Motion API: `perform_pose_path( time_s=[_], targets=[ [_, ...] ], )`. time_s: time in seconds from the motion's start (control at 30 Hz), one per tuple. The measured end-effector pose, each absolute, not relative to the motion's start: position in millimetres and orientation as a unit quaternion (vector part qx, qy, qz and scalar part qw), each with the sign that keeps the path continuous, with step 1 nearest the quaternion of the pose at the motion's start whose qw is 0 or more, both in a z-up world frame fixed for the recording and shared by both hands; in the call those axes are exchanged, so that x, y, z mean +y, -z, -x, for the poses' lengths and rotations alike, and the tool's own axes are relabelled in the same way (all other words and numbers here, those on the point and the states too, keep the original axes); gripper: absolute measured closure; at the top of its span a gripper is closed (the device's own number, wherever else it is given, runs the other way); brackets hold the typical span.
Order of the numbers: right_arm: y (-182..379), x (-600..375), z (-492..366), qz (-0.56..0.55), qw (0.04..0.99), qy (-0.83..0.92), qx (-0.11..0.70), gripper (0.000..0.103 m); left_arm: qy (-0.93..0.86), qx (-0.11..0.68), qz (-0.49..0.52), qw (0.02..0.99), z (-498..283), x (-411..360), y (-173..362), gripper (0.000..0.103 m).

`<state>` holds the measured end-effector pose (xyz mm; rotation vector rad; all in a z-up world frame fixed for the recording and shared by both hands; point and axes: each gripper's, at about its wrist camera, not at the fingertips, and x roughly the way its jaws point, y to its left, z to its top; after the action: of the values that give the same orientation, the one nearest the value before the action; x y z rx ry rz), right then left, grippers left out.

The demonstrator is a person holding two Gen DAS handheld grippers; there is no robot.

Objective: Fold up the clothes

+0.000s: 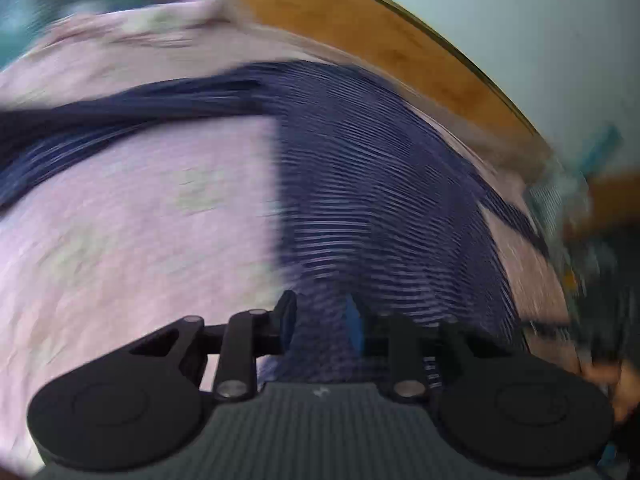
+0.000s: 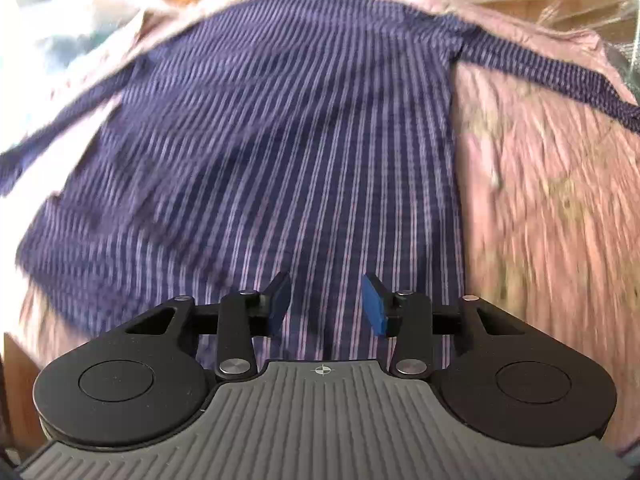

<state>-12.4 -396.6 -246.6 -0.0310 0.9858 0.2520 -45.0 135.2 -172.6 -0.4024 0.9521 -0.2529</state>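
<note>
Left wrist view: heavy blur. Striped shirt (image 1: pixel 360 168) lies flat on the pink bedcover (image 1: pixel 120 220), spread ahead and to the right of the left gripper (image 1: pixel 320 320). One straight shirt edge runs near-to-far just left of centre, almost in line with the left finger (image 1: pixel 286 312). A dark sleeve trails off far-left. Jaws stand a little apart, with striped cloth visible in the gap but below the pads; no pinch that I can see. Wooden bed frame (image 1: pixel 400 40) at the far right, pale wall (image 1: pixel 540 20) beyond it. Part of a hand (image 1: pixel 612 380) at the right edge.

Right wrist view: sharper. Shirt (image 2: pixel 280 140) fills the centre, stripes and long axis running near-to-far straight out from the right gripper (image 2: pixel 326 304). The straight right edge of the shirt lies just right of the right pad (image 2: pixel 374 304); one sleeve goes far-right, the other far-left. Jaws are moderately apart and empty, hovering over the near hem. Bedcover (image 2: pixel 540 220) is bare to the right.

Judgement: both grippers sit at the near hem, free of cloth. The right one looks better placed for the next grab, since the side edge is just beside it.
</note>
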Motion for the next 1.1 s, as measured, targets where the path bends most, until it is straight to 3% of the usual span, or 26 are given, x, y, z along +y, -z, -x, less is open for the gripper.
perform_pose_path(
  time_s=[0.1,0.17,0.23,0.37,0.5,0.53,0.57,0.7,0.77,0.83,1.0,1.03,1.1],
  targets=[
    [267,-396,-13,0.008,0.870,-0.094,0.484,0.052,0.132,0.509,0.135,0.840,12,100,212,0.076],
    [285,-407,-11,0.020,0.860,-0.086,0.502,0.056,0.114,0.531,0.115,0.832,20,103,234,0.094],
    [289,-417,10,0.054,0.861,-0.107,0.495,0.056,0.106,0.532,0.153,0.826,36,118,242,0.099],
    [282,-431,42,0.077,0.829,-0.124,0.540,0.055,0.107,0.550,0.151,0.815,46,119,229,0.099],
    [248,-429,23,0.082,0.828,-0.127,0.539,0.058,0.114,0.489,0.151,0.852,15,114,183,0.068],
    [238,-422,7,0.088,0.838,-0.130,0.523,0.056,0.103,0.471,0.145,0.864,-6,111,175,0.057],
    [230,-411,-13,0.097,0.846,-0.133,0.507,0.051,0.093,0.463,0.140,0.870,-31,108,175,0.055],
    [230,-363,-116,0.104,0.865,-0.150,0.468,0.048,0.043,0.491,0.112,0.863,-113,106,212,0.060],
    [252,-354,-145,0.116,0.856,-0.155,0.480,0.048,0.025,0.527,0.099,0.844,-112,120,238,0.073],
    [278,-350,-161,0.132,0.841,-0.161,0.499,0.049,0.018,0.522,0.099,0.847,-89,131,241,0.073],
    [287,-398,-100,0.128,0.831,-0.202,0.502,0.035,-0.028,0.568,0.158,0.807,-25,158,234,0.067],
    [286,-405,-88,0.134,0.820,-0.209,0.515,0.026,-0.046,0.561,0.186,0.805,-17,173,226,0.064],
    [287,-415,-75,0.145,0.789,-0.223,0.553,0.021,-0.089,0.532,0.242,0.807,-7,208,209,0.058]
  ],
)
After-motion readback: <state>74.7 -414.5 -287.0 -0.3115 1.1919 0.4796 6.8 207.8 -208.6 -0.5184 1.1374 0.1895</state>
